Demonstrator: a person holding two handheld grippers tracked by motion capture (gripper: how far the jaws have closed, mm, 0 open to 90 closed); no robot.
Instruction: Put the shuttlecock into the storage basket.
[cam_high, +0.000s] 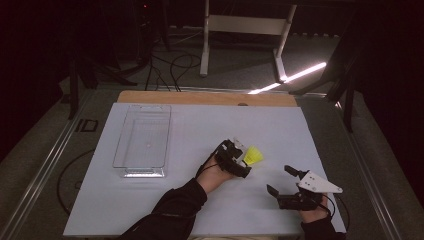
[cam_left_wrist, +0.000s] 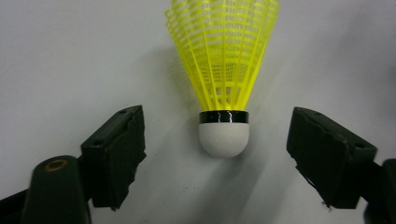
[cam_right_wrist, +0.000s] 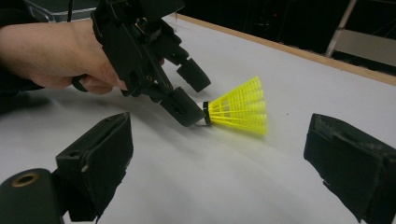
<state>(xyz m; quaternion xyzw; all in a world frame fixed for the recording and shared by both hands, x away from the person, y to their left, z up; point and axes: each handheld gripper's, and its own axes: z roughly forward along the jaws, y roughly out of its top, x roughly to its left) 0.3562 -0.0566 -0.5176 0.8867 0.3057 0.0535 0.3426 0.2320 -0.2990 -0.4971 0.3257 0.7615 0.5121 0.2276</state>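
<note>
The step in hand is the grasp approach on the yellow shuttlecock (cam_high: 253, 156), which lies on its side on the white tabletop (cam_high: 200, 130), right of centre and well apart from the clear tray (cam_high: 142, 141) at the left. The left gripper (cam_high: 241, 159) is positioned at the shuttlecock's cork end. In the left gripper view the white cork (cam_left_wrist: 223, 139) with its black band sits between the two jaws, roughly centred, with clear tabletop visible on either side of it; the jaws are partly open and hold nothing, since neither pad touches the cork. The right gripper view confirms this alignment: the left gripper's jaws straddle the cork end while the yellow skirt (cam_right_wrist: 239, 107) points away from them. The right gripper (cam_high: 285, 186) rests near the front right of the tabletop, jaws wide apart and empty, well clear of the shuttlecock. The next move probably calls for closing the left jaws squarely on the cork or its band, not on the flexible skirt, then lifting. The cork is rounded, so an off-centre closure could push it sideways or make it roll; the jaws should meet it evenly from both sides.
</note>
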